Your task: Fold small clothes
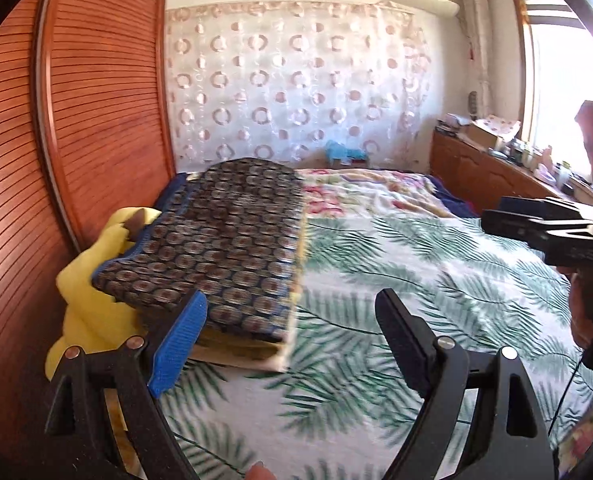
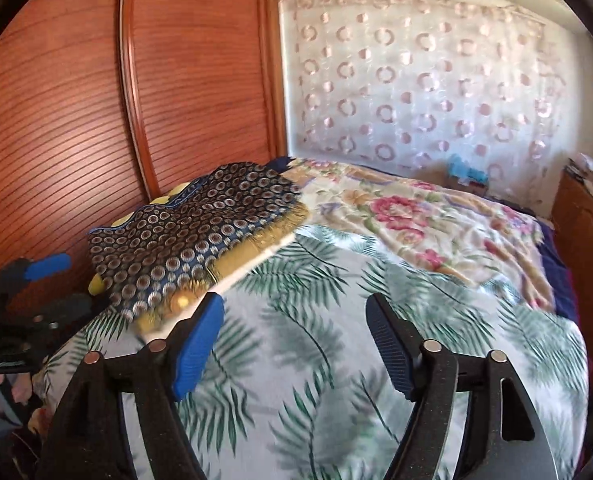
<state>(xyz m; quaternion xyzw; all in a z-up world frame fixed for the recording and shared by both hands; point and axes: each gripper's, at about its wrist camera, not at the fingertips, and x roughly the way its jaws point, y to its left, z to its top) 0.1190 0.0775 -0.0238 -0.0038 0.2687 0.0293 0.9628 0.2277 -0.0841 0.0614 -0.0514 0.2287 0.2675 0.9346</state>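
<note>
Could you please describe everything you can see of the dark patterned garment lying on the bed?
The dark patterned garment is folded flat, a navy fabric printed with rows of small round medallions and edged in blue along one side. It tops a small stack at the bed's left side, beside the wooden wardrobe, resting on a mustard-coloured layer and a pale one, with yellow fabric bunched behind. Neither claw holds it; the left claw stands open just in front.
</note>
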